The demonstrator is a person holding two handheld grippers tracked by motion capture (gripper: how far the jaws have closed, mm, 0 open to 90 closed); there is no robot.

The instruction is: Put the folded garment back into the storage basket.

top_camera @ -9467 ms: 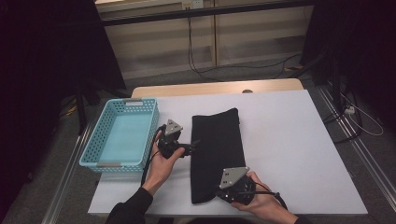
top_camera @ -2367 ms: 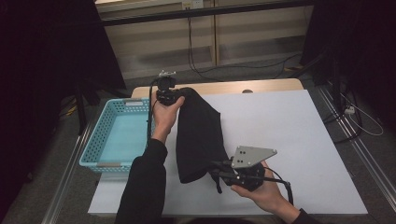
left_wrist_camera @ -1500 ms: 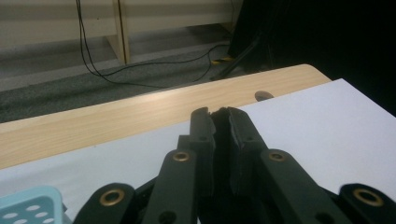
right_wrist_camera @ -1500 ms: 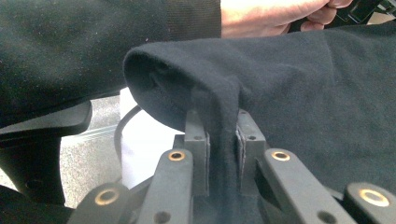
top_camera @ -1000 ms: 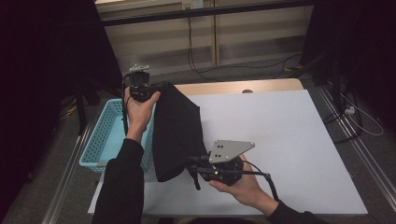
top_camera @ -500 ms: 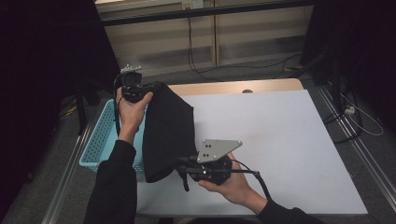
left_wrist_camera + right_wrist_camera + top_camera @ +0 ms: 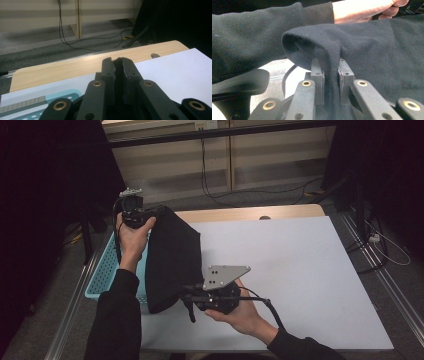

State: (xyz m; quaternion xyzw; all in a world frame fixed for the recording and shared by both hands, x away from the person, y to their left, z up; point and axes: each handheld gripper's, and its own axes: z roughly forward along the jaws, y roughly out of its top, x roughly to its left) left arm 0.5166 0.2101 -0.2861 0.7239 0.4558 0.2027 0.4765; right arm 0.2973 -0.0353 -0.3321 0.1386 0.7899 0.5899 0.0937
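**Black cloth held up between two grippers, over basket edge**

Black fabric (image 7: 172, 262) hangs off the table, stretched between both grippers. Left gripper (image 7: 134, 215), raised at the far left, has its jaws clamped on the cloth's upper corner; in the left gripper view a thin dark edge sits pinched between the pads (image 7: 124, 75). Right gripper (image 7: 192, 299), low near the table's front edge, pinches a fold of the lower end; the right gripper view shows cloth (image 7: 367, 50) gathered between its jaws. Cloth drapes partly over the turquoise basket (image 7: 102, 270) at the white table's (image 7: 310, 270) left side. Dark sleeve (image 7: 257, 35) behind.
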